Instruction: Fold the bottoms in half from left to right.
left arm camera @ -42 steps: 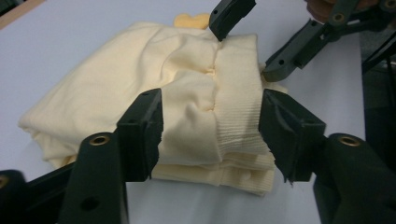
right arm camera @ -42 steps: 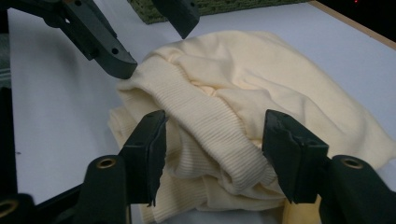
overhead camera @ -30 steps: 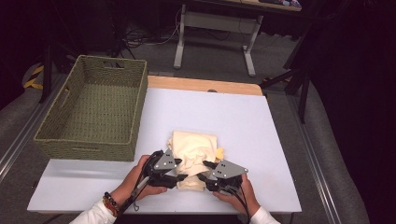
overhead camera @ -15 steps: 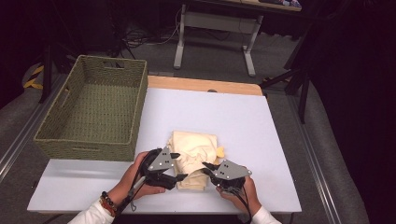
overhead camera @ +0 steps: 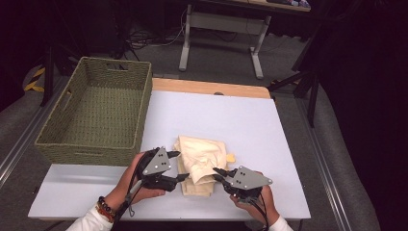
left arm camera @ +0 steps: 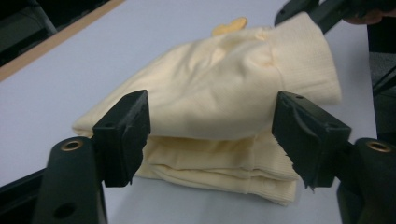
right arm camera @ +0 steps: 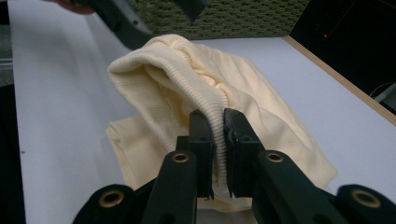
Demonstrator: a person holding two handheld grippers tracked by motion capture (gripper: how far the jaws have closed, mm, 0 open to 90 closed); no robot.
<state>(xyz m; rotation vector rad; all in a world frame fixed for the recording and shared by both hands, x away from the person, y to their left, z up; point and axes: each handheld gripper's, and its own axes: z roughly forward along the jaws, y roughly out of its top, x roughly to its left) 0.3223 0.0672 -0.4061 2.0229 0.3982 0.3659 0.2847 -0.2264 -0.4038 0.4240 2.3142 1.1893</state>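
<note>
Right gripper pinched on ribbed hem of cream sweater, left gripper jaws wide apart, straddling folded stack, gripping nothing, white table.

I see a white table with a wooden strip along its far edge. A green woven basket sits at the table's left side, with handle cutouts in its end walls. Beyond the table, a desk frame with pale legs stands on grey floor. Cables lie on the floor near it. A dark stand is at the far right.
</note>
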